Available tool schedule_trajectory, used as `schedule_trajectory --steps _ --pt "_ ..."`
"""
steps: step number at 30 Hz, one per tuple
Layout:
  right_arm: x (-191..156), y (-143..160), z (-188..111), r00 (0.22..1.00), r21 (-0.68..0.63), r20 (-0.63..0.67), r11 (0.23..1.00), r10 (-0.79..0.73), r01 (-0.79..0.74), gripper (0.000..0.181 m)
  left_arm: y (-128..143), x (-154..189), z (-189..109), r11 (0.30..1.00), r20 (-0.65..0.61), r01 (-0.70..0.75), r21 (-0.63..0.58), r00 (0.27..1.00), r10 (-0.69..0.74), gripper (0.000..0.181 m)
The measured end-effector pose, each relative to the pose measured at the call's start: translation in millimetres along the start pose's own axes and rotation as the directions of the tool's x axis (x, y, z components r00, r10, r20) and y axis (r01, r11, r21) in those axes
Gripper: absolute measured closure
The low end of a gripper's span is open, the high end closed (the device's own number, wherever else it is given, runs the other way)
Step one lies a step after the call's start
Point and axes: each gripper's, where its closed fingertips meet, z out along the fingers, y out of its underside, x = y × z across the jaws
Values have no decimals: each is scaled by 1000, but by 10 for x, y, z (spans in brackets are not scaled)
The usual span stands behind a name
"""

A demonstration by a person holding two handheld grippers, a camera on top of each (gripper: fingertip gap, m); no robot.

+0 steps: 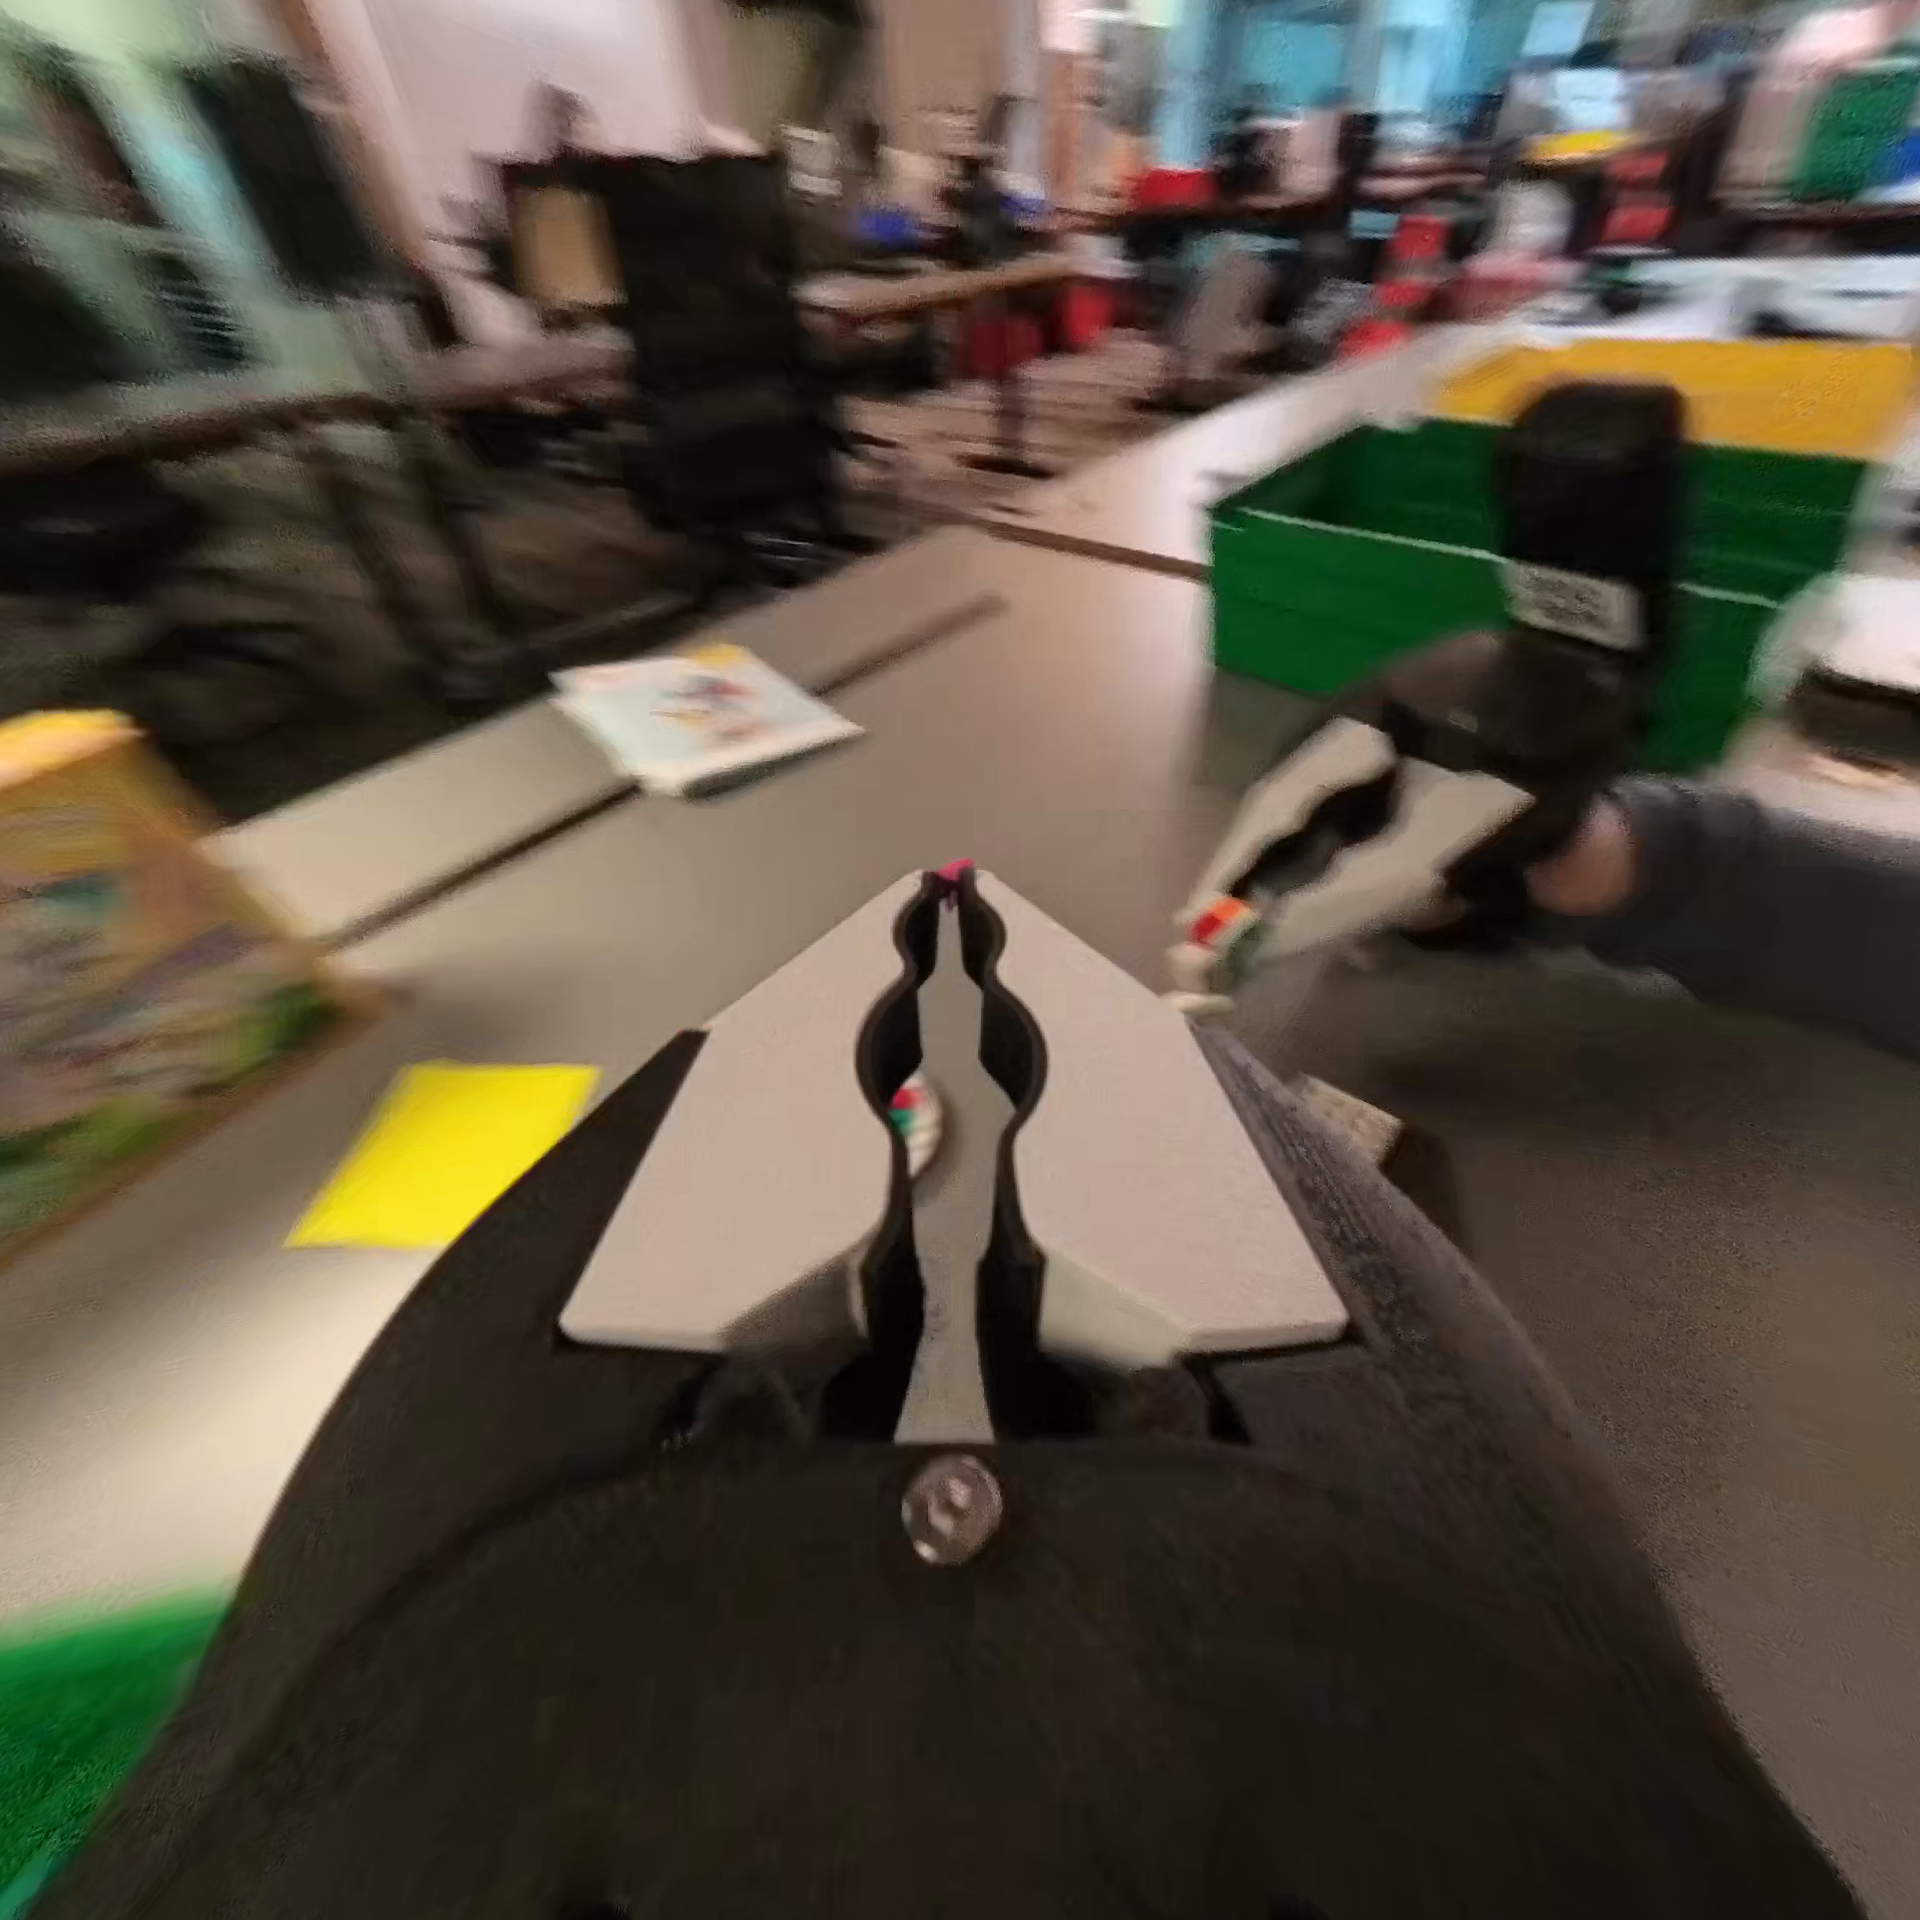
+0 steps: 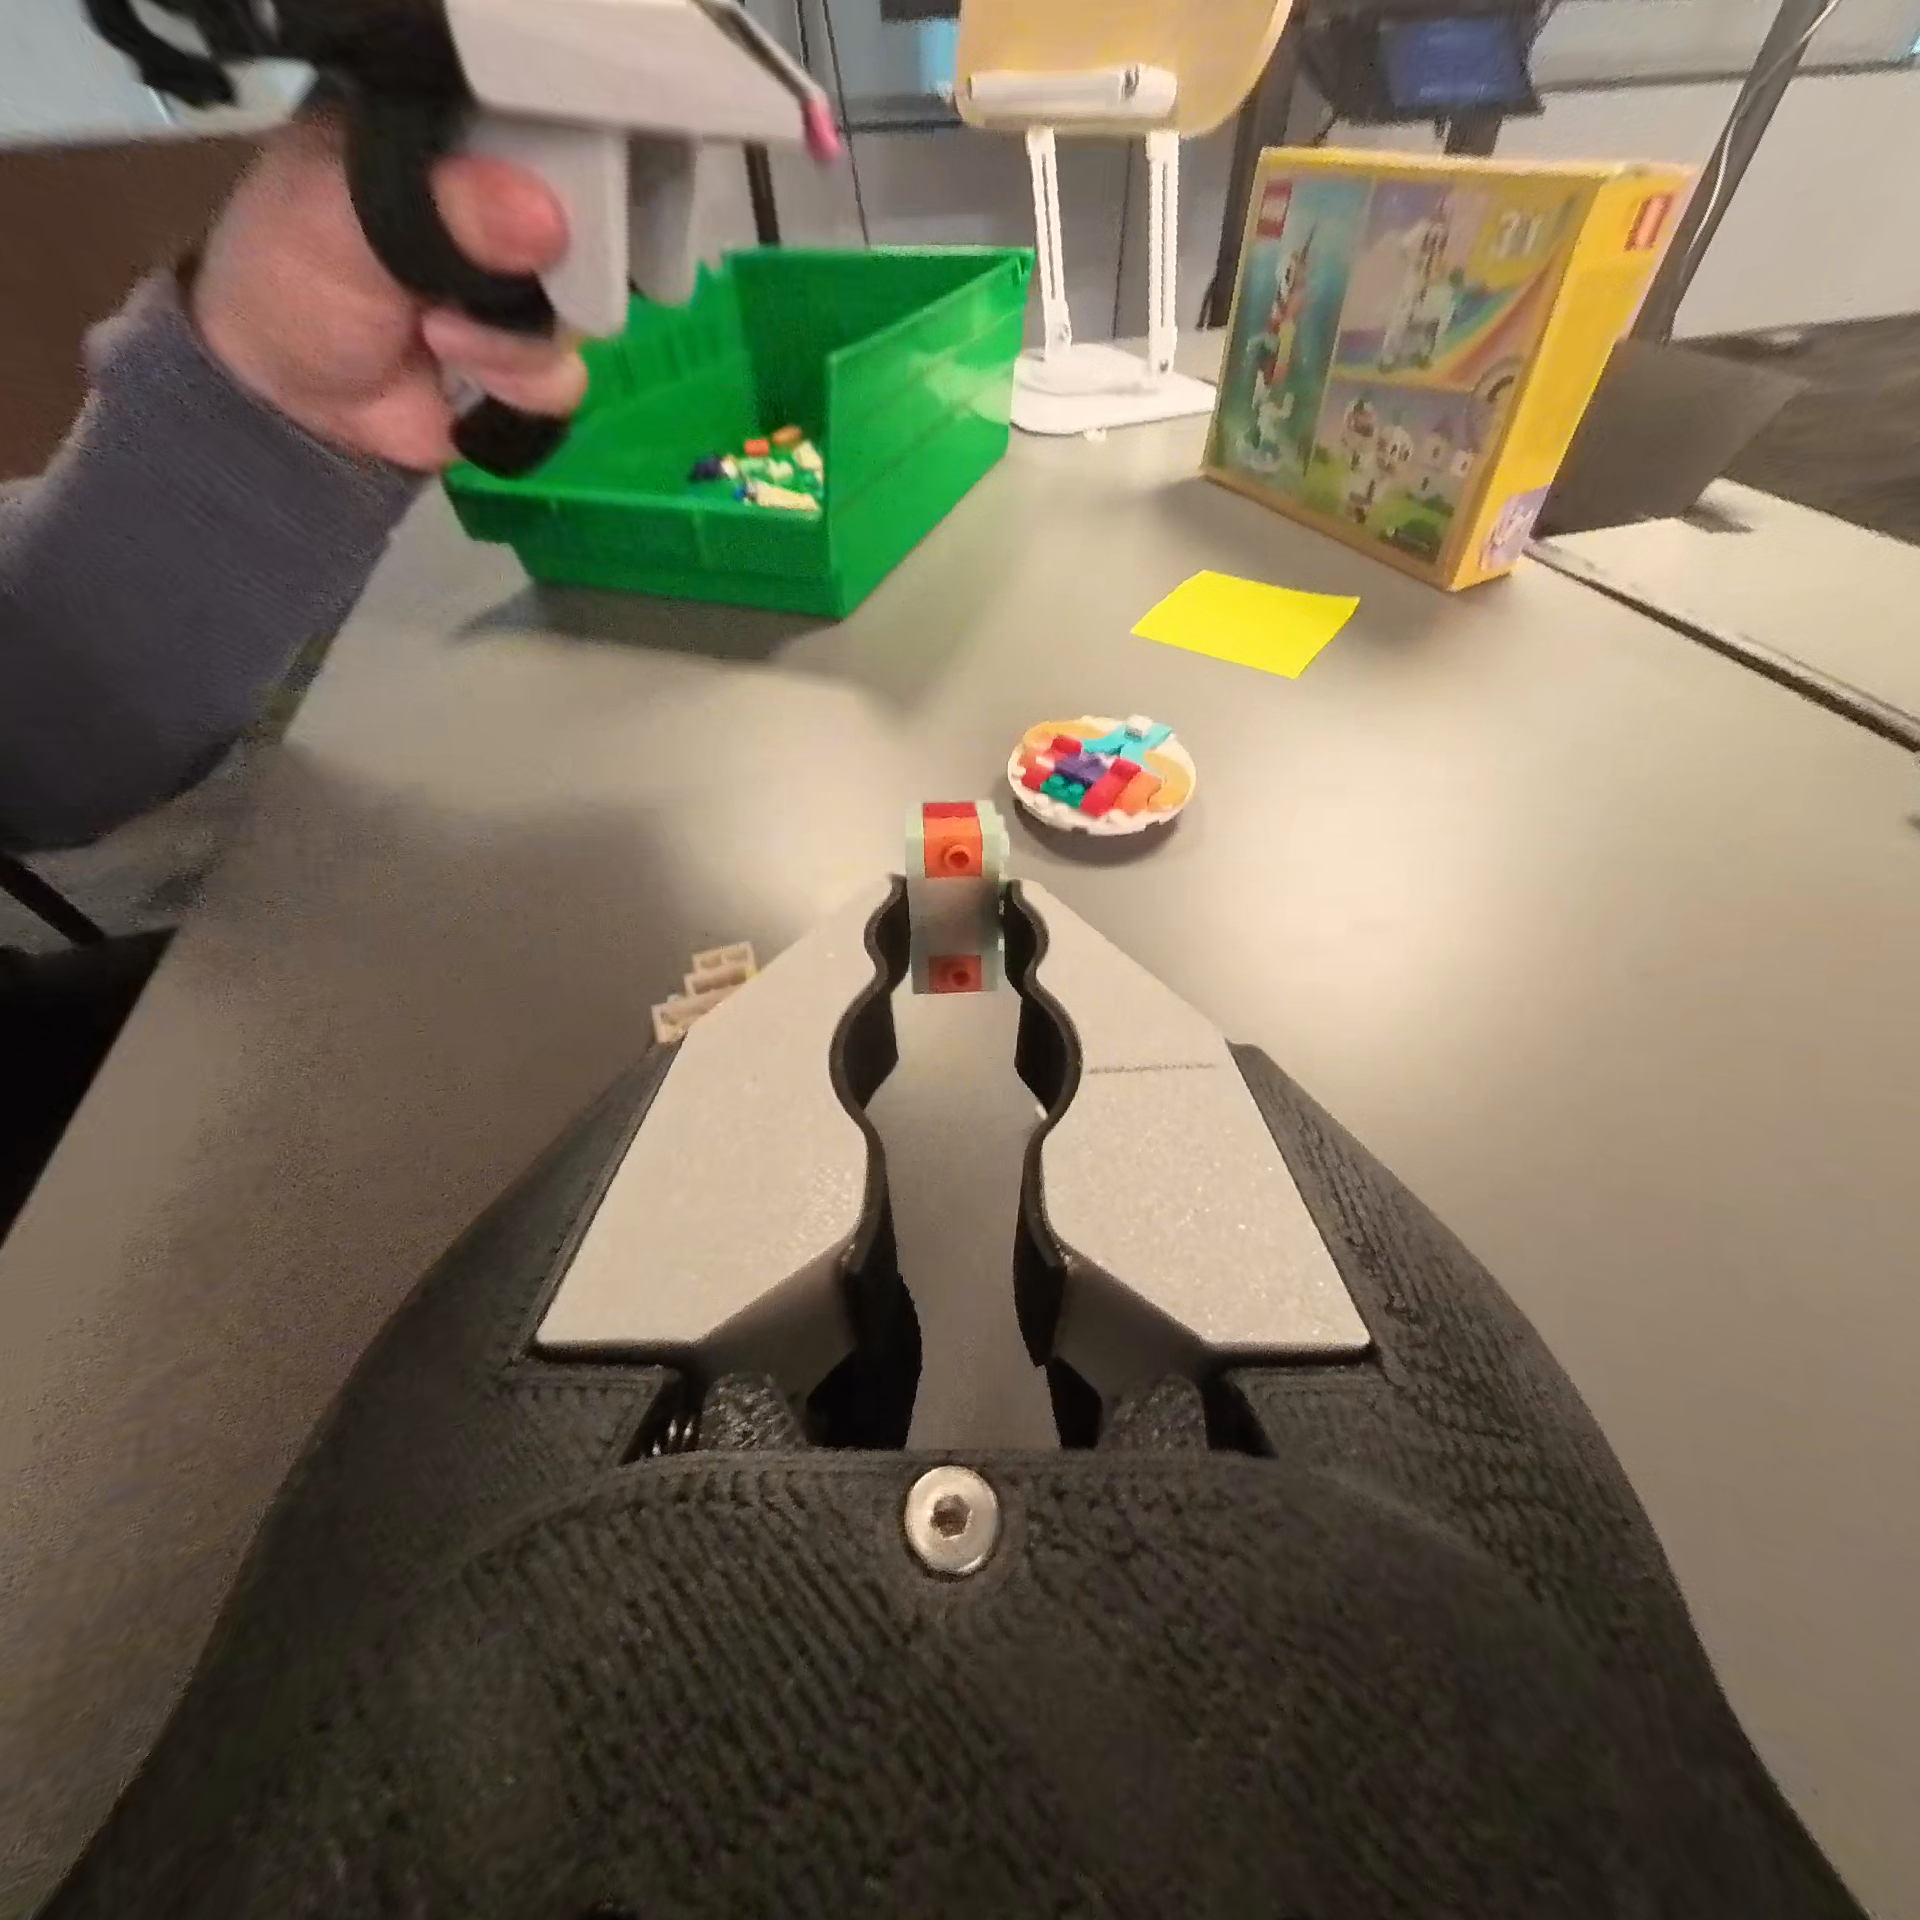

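At the far left of the right wrist view, the left gripper [image 2: 816, 114] is held high above the grey table [image 2: 468, 1091] by a left hand [image 2: 343, 312] wrapped round its black grip, the sleeved forearm sloping down to the left edge. Its jaws are drawn almost together, and a small pink piece [image 2: 821, 130] is pinched at their very tip; the same piece is seen in the left wrist view, which is heavily blurred. Below and behind it a green bin [image 2: 914, 416] is set on the table, with loose bricks [image 2: 764, 473] heaped in its near corner. Some tan bricks [image 2: 707, 982] lie on the table just beside the right gripper's left finger. At centre, the right gripper [image 2: 954, 899] is held low and level over the table, its jaws narrowed onto a brick assembly [image 2: 954, 894] of pale green, red and orange parts, which stands upright between the tips. Just beyond, to the right, a round white plate [image 2: 1101, 826] with coloured bricks already fixed on it rests on the table, untouched by either tool. Farther right a yellow sticky note [image 2: 1247, 621] lies flat, and a yellow toy box [image 2: 1434, 364] is stood upright behind it.
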Motion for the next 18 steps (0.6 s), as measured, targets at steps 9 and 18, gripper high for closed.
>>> schedule_trajectory --steps 9,18 --pt "-65 -63 -29 999 50 47 999 9 -11 166 1143 -1419 -1476 646 577 377 -664 807 123 179" --pt "-96 -73 -49 997 59 75 998 20 -24 166 1720 -1455 -1561 400 471 437 -806 882 -13 146"
